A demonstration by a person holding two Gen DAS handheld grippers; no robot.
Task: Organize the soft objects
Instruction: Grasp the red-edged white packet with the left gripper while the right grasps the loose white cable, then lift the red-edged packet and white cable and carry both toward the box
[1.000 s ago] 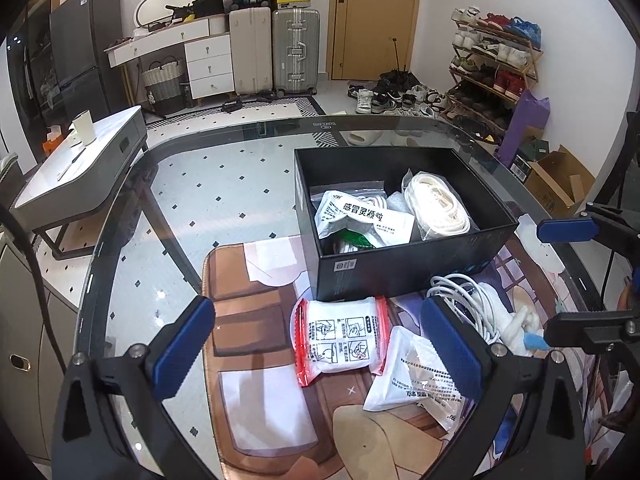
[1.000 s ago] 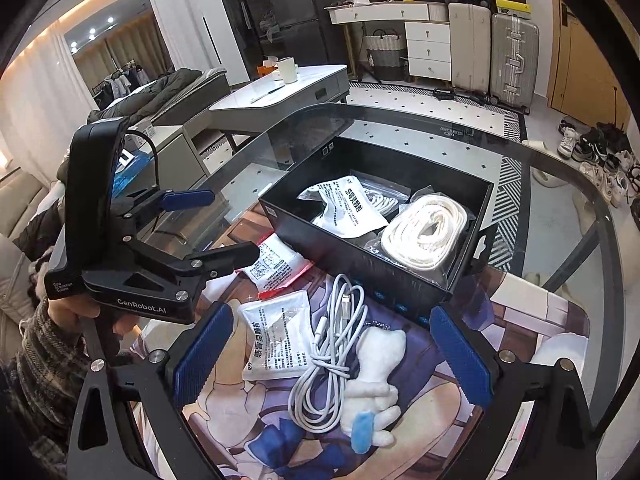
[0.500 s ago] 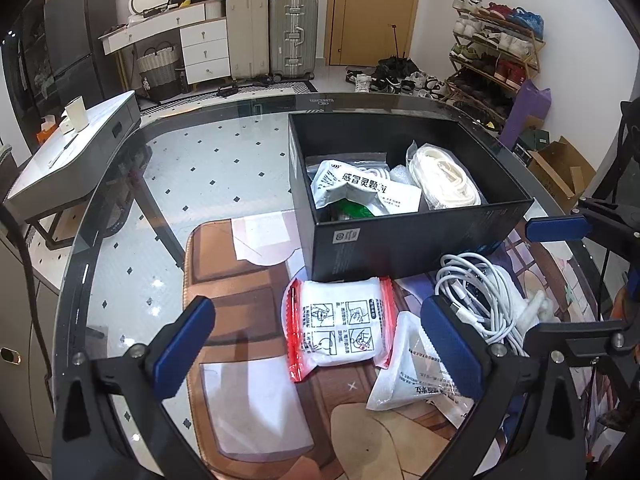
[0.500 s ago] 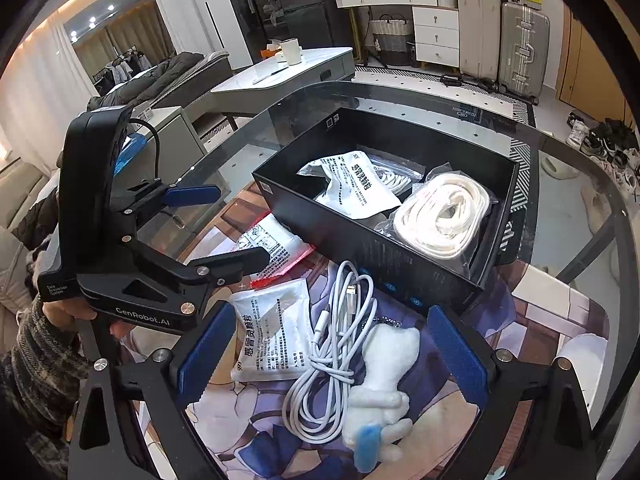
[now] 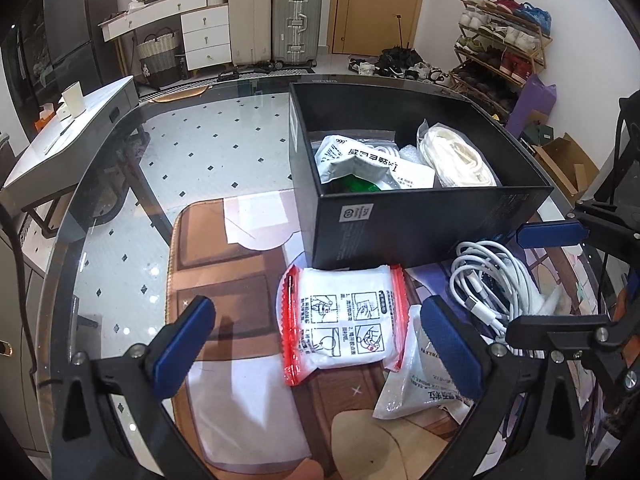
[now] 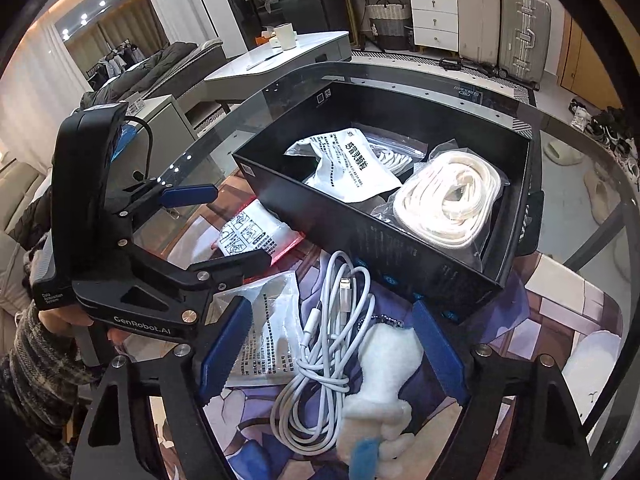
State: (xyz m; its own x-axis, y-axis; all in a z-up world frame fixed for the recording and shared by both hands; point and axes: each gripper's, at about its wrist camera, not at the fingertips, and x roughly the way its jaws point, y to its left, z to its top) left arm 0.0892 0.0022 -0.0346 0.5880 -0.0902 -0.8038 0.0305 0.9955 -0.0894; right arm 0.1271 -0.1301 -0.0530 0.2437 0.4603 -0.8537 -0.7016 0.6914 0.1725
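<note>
Blue-padded fingers of our left gripper (image 5: 320, 344) are standing wide apart and gripping nothing, hovering over the brown printed mat (image 5: 216, 268) on the round glass table (image 5: 120, 184). Between them we are seeing the red-edged white sachet with printed instruction panels (image 5: 344, 320) lying flat on the mat. Just to its right, the white foil pouch with black text (image 5: 416, 380) is lying partly under the left gripper's right finger pad.

Our right gripper (image 6: 332, 356) is likewise spread open and empty, hanging over the coiled white charging cable (image 6: 324, 360) and the white plush toy with a blue tip (image 6: 384, 392); the cable and toy are touching each other. The foil pouch (image 6: 264, 332) is lying just left of the cable, behind the right gripper's left pad.

Farther on, the black rectangular cardboard box (image 5: 420, 216) is sitting open on the table, its near wall just beyond the sachet and the cable. Inside it we are noting a crumpled white packet with black lettering (image 6: 352, 168) on the left and a bagged coil of cream rope (image 6: 448, 200) on the right, touching each other. A clear zip bag (image 6: 396, 152) is lying behind the packet; we cannot tell its contents.
</note>
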